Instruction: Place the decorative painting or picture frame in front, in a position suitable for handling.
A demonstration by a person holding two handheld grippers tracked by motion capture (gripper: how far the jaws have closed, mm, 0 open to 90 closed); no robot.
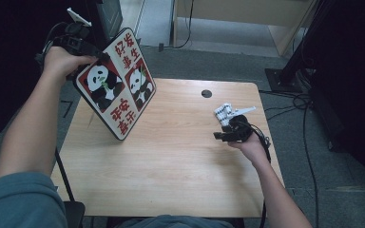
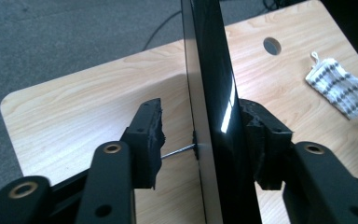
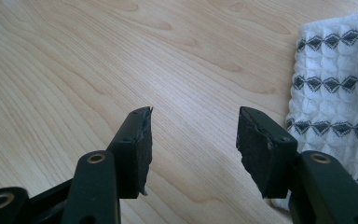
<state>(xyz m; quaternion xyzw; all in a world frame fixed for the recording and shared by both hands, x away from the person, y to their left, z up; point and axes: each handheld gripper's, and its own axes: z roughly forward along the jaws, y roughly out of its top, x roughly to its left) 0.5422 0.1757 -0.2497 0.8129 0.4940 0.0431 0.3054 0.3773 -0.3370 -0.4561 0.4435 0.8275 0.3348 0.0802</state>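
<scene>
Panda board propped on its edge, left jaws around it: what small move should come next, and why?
Probably finish closing the left gripper on the panda board. The board stands tilted on its lower corner on the table, and in the left gripper view a gap shows between one pad and the board's edge, so the grip looks unsure. The right gripper is open beside the cloth.

Light wooden table (image 1: pixel 171 161) — panda board's (image 1: pixel 119 83) corner and patterned cloth (image 1: pixel 223 113) resting on it.

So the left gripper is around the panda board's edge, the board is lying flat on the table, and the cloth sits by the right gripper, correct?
Not flat: in the high view the panda board stands tilted on its lower corner on the table. The left gripper is around its edge, and the cloth does sit by the right gripper.
</scene>
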